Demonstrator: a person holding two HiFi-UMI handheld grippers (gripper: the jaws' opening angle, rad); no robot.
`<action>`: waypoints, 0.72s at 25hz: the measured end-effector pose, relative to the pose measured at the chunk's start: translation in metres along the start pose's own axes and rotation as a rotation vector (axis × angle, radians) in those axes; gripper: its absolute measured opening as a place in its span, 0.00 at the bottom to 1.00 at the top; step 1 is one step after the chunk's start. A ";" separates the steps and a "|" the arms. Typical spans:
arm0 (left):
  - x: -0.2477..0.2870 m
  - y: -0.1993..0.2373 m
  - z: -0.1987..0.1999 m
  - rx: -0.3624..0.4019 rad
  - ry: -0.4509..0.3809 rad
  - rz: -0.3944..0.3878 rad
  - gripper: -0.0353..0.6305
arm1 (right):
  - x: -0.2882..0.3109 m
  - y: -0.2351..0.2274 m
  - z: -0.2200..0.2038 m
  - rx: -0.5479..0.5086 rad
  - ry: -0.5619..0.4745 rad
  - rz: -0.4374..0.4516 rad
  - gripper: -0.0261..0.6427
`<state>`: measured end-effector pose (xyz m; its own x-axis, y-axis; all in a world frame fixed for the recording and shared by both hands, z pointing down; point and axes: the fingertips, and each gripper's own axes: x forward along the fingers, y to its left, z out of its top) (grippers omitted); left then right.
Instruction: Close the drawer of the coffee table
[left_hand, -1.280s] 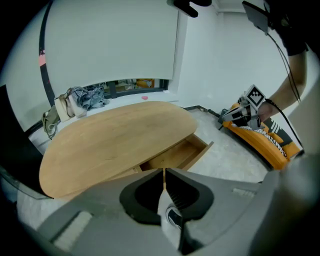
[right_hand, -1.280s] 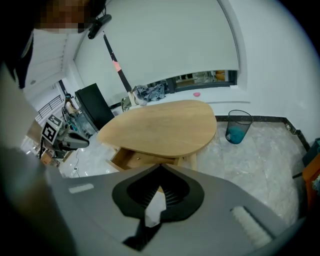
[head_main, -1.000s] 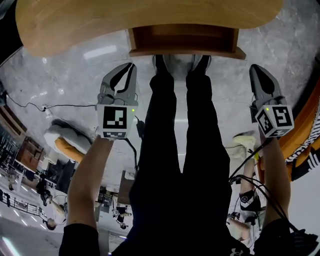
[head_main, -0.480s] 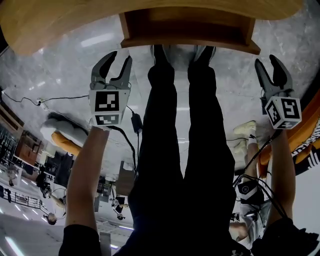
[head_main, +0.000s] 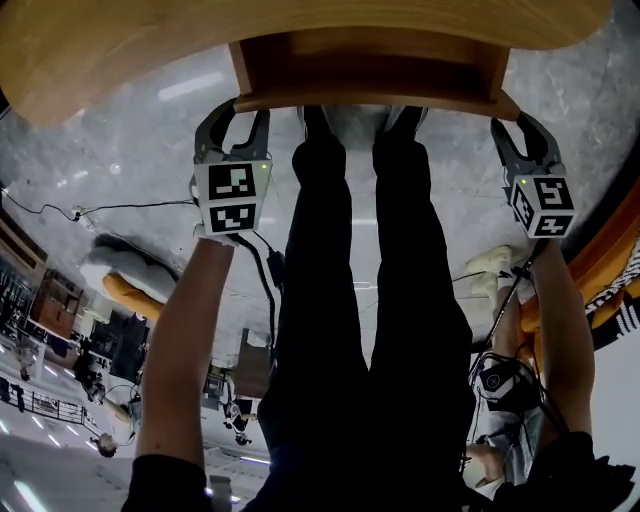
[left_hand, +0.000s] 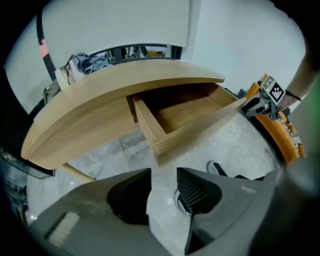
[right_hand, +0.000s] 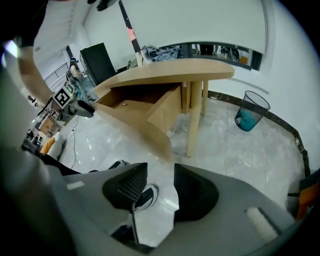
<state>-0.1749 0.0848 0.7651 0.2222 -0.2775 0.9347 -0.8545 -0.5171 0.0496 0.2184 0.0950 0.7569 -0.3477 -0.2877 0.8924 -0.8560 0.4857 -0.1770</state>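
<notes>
While the left gripper (left_hand: 163, 184) points steeply down, its two dark jaws stand apart, having just been opening, and only pale grey marbled floor (left_hand: 125, 150) and the toe of a shoe (left_hand: 179, 200) show between them. The right gripper (right_hand: 160, 182) is likewise parted and empty, though its jaws have just been closing a little. In the head view each gripper sits just beside one front corner of the open, light wooden drawer (head_main: 370, 75), the left at its left corner and the right at its right; whether either touches the wood I cannot tell. The drawer stands pulled out from under the front edge of the curved, light wooden coffee table (head_main: 150, 40). The person's legs in black trousers (head_main: 360, 300) stand between the grippers, before the drawer front.
</notes>
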 end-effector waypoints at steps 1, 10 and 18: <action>-0.001 0.003 0.003 0.007 -0.009 0.020 0.30 | 0.001 -0.001 0.003 -0.012 -0.013 -0.014 0.29; -0.007 0.008 0.014 0.010 -0.015 0.011 0.30 | 0.006 0.001 0.021 -0.067 -0.061 -0.039 0.26; -0.002 0.003 0.010 -0.076 -0.003 -0.014 0.23 | 0.010 0.000 0.018 0.029 -0.064 -0.023 0.22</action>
<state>-0.1728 0.0756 0.7596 0.2358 -0.2731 0.9326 -0.8843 -0.4582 0.0894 0.2077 0.0771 0.7580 -0.3510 -0.3508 0.8682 -0.8745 0.4543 -0.1700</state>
